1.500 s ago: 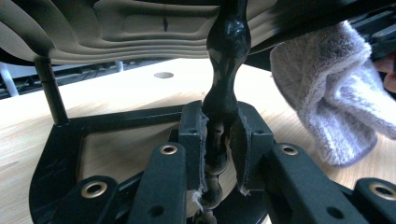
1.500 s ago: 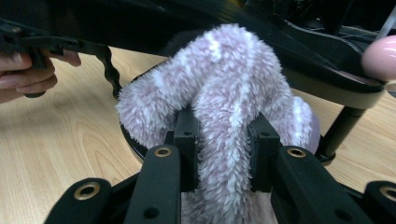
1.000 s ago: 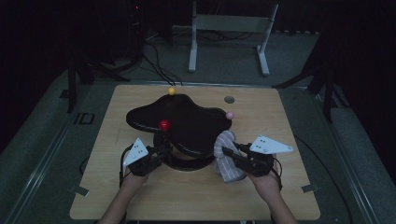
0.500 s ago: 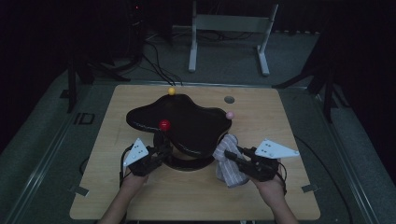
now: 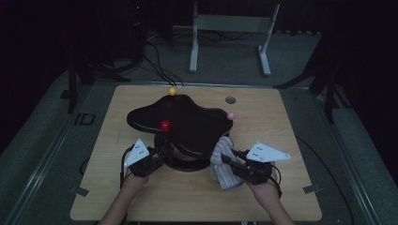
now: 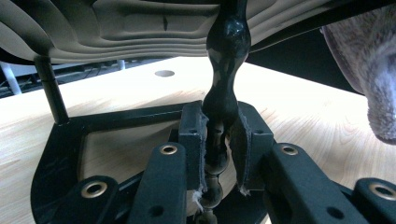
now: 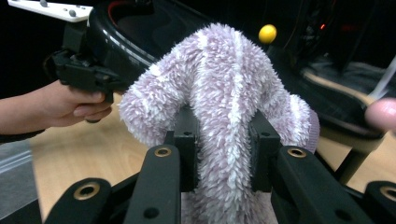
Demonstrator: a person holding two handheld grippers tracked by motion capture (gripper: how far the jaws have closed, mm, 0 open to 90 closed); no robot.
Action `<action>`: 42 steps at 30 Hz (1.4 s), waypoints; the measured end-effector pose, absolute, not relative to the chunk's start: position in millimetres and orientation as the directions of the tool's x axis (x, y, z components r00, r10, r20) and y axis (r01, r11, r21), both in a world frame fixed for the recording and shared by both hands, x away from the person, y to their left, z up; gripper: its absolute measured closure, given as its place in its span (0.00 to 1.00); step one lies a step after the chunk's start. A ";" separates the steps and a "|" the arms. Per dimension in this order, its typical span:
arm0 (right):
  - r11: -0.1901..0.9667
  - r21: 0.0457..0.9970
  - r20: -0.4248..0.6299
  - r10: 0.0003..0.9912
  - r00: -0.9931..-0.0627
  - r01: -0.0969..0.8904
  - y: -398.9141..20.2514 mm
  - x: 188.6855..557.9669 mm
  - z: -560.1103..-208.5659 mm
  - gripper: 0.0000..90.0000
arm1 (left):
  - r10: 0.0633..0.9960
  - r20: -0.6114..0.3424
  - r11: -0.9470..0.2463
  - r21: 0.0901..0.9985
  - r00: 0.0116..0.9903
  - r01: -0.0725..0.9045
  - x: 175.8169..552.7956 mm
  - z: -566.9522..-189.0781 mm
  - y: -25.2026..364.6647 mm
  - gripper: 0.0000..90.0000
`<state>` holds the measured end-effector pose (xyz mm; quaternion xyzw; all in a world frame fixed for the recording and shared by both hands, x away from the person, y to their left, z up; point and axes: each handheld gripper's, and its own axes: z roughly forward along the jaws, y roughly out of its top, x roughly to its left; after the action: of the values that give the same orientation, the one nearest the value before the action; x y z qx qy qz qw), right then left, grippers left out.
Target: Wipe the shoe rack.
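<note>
1. A light wooden table (image 5: 155,197) stands in a dark room, seen from above; a person's two forearms come in from the bottom edge, each hand holding a black two-jaw gripper
2. A glossy black wavy tray on a stand (image 5: 187,124) sits near the middle of the table, with a red ball (image 5: 165,125) on its left part, a yellow ball (image 5: 172,91) at its far edge and a pink ball (image 5: 230,115) at its right edge
3. The left gripper (image 5: 162,152) is at the stand's left side; in the left gripper view its jaws are clamped on the stand's black turned stem (image 6: 223,93), pads pressing both sides, just above the flat black base (image 6: 70,144)
4. The right gripper (image 5: 230,159) is at the tray's right front edge; in the right gripper view its jaws are closed on a fluffy lilac cloth with white stripes (image 7: 224,93)
5. The cloth bulges above the jaws and hangs below them, beside the tray's rim, reaching down to the tabletop
</note>
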<state>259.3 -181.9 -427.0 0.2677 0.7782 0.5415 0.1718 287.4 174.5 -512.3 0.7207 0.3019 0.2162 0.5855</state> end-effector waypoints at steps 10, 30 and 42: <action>0.243 0.957 0.007 0.525 -0.851 0.158 -168.6 239.7 -406.2 0.78 | 0.686 -0.045 -0.130 0.974 0.727 0.183 286.9 -512.5 173.5 0.84; 0.284 0.912 0.019 0.691 -0.722 0.297 -210.7 285.6 -472.9 0.78 | 0.677 -0.049 -0.122 0.976 0.734 0.178 288.2 -513.7 174.7 0.84; 0.241 0.922 0.032 0.733 -0.679 0.304 -208.1 325.6 -479.4 0.78 | 0.674 -0.050 -0.118 0.977 0.737 0.175 288.8 -514.4 174.6 0.84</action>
<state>325.6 -208.1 -479.4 0.3415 0.7594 0.5126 0.2094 288.8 174.6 -514.4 0.7176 0.2957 0.2099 0.5946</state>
